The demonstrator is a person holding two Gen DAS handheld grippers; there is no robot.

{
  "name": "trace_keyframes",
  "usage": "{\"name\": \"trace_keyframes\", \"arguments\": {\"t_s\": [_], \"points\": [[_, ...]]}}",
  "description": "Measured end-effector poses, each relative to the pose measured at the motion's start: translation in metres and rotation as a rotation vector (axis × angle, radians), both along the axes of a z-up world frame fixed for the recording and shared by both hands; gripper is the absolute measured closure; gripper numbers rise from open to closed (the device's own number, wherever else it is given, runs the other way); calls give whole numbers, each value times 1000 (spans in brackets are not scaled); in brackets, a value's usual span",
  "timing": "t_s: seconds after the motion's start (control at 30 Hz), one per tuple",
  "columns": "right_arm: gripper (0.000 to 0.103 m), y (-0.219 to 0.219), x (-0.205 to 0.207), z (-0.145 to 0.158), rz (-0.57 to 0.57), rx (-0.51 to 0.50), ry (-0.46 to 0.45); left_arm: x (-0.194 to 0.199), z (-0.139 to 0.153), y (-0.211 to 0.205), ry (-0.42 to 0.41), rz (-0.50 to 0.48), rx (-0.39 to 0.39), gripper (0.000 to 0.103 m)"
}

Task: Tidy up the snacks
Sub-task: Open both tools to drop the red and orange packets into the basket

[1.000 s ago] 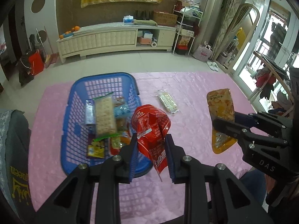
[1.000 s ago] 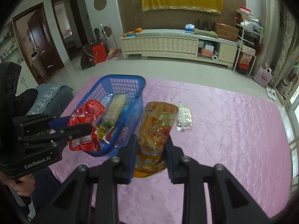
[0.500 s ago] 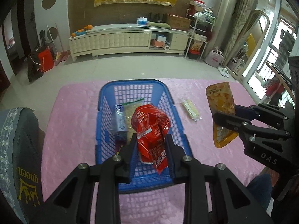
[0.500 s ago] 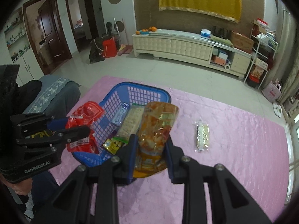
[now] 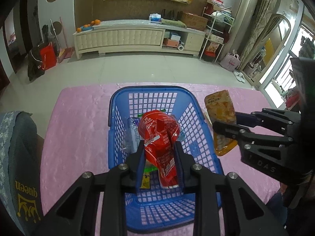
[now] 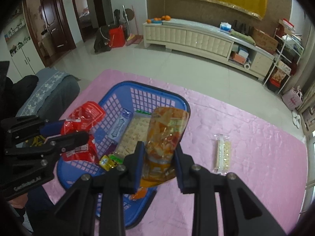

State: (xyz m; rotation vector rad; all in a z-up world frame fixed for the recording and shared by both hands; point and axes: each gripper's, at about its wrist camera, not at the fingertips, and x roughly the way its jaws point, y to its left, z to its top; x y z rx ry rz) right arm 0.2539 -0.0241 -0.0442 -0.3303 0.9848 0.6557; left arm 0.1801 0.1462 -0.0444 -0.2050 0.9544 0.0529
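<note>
A blue plastic basket [image 5: 151, 96] [image 6: 137, 87] sits on the pink tablecloth and holds several snack packs, among them a cracker pack [image 6: 133, 133]. My left gripper [image 5: 158, 153] is shut on a red snack bag [image 5: 159, 131] and holds it above the basket's middle; the bag also shows in the right wrist view [image 6: 82, 120]. My right gripper [image 6: 157, 157] is shut on an orange snack pouch [image 6: 165, 135] [image 5: 221, 114], held over the basket's right rim. One clear cracker pack [image 6: 222, 153] lies on the cloth to the right.
The pink tablecloth [image 5: 78, 122] [image 6: 256, 137] covers the table. A grey cushioned chair [image 5: 15, 147] [image 6: 47, 94] stands at the left edge. Beyond the table are a tiled floor and a long white cabinet [image 5: 137, 37].
Both grippers moved left relative to the basket: the red bag now hangs over the basket's middle, and the orange pouch has come over its right rim. Both stay shut.
</note>
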Motion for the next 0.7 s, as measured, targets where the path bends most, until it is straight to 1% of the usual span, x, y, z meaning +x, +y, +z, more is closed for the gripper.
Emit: {"name": "trace_keyframes", "arguments": {"t_s": [0.2,0.37,0.4,0.43,0.47,0.5,0.53,0.57,0.6,0.7], "points": [[70,11,15,-15,6,-14,34,9,-10,5,14,11,-8,78],[67,23,25,-21,11,-73,4,13,-19,5,36,17,-19,78],[62,24,26,-23,5,-82,-9,13,-20,5,38,18,-21,78],[60,25,26,-25,2,-88,-18,14,-20,6,38,19,-23,78],[53,25,28,-26,-1,-91,-18,14,-19,6,36,21,-28,78],[44,25,30,-28,-15,-102,-18,14,-19,7,32,22,-36,78],[39,24,32,-30,-26,-105,-20,13,-19,8,32,25,-41,78],[27,22,33,-30,-35,-103,-22,12,-19,9,34,27,-41,78],[21,19,33,-30,-46,-98,-22,10,-18,9,34,30,-37,78],[18,8,33,-27,-93,-61,-5,7,-16,9,34,30,-36,78]]}}
